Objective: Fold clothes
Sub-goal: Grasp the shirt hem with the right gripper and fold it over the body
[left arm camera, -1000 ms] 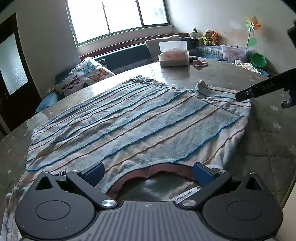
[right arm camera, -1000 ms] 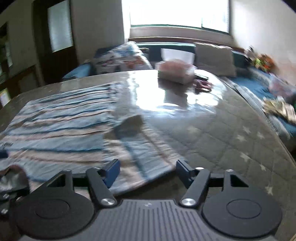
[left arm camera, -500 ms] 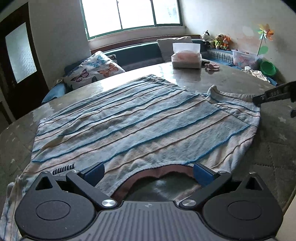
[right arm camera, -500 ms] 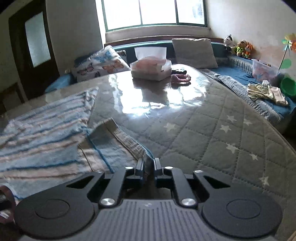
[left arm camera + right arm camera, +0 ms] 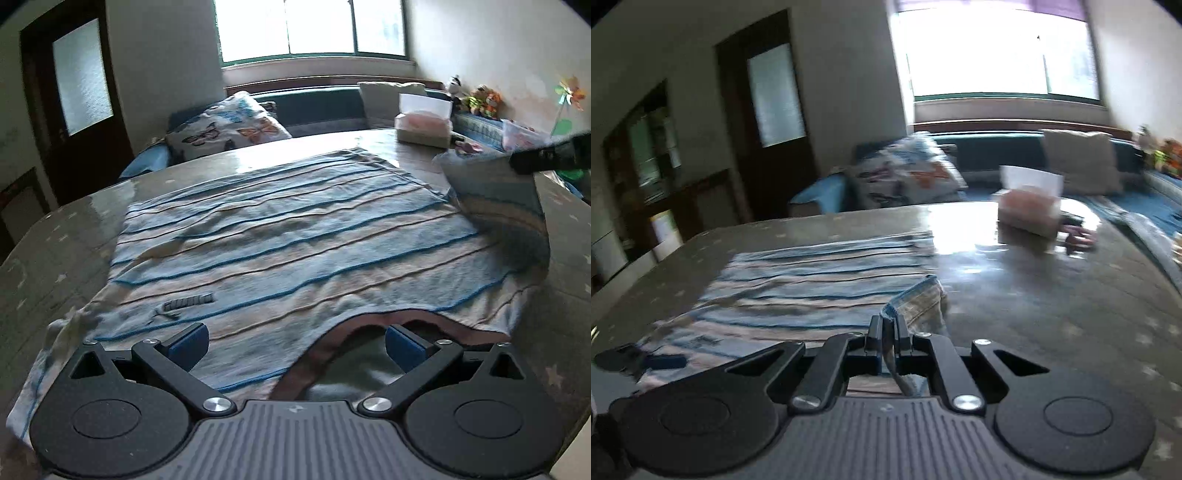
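Presently the striped shirt (image 5: 295, 236) lies spread flat across the quilted worktop (image 5: 62, 236), its brown-trimmed neckline (image 5: 332, 343) nearest the left tool (image 5: 295, 341). That left tool hangs just above the collar end with its blue-padded fingers (image 5: 186, 341) spread wide apart and nothing between them; one pad sits over the shoulder stripes, the other over the neck opening. Whether the pads touch the cloth cannot be told.

At the far right side of the shirt, the right tool (image 5: 886, 328) is clenched on the sleeve (image 5: 916, 299), its two fingers pressed together with a thin edge of fabric caught between them. In the left wrist view this sleeve (image 5: 491, 184) is raised off the worktop and tilted over toward the shirt's body, with the dark tip of the right tool (image 5: 546, 157) at its upper edge.

Beyond the shirt, a tissue box (image 5: 423, 125) stands on the worktop, well apart from both tools.
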Tool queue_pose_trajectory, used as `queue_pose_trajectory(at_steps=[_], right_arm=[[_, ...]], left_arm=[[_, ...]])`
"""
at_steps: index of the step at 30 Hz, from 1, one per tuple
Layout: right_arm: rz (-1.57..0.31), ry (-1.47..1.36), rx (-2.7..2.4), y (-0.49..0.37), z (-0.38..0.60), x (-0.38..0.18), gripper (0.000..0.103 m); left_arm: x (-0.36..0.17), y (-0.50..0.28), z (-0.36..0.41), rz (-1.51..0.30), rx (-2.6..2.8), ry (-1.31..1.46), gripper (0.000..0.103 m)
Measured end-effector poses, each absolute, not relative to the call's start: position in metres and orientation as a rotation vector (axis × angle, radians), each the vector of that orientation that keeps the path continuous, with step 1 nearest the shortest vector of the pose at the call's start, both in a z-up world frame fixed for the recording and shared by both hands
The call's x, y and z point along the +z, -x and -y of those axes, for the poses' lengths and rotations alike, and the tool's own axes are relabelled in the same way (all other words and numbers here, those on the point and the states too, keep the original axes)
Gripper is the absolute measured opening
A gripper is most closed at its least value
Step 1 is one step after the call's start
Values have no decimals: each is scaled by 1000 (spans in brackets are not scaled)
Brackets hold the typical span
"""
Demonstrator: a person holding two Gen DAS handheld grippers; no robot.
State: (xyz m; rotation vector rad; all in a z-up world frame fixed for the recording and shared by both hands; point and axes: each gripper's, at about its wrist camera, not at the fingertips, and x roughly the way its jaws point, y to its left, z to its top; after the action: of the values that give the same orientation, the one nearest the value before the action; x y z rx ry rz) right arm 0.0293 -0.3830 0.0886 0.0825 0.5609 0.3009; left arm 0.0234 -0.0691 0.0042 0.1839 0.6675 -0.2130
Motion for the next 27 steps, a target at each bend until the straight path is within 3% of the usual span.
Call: queue_pose_trajectory(at_steps=[6, 11, 15, 27], right_arm=[[-659, -54, 413, -31, 338, 62, 5], [-744, -36, 448, -30, 326, 43, 16], [-725, -17, 410, -40, 337, 48, 29], [-759, 31, 290, -65, 352, 23, 53]], left_arm=[[6, -20, 47, -668, -161, -152, 103], [10, -15, 23, -658, -91, -122, 103], [14, -8, -4, -647, -10, -83, 103], [11, 13, -101, -669, 280, 114, 102]])
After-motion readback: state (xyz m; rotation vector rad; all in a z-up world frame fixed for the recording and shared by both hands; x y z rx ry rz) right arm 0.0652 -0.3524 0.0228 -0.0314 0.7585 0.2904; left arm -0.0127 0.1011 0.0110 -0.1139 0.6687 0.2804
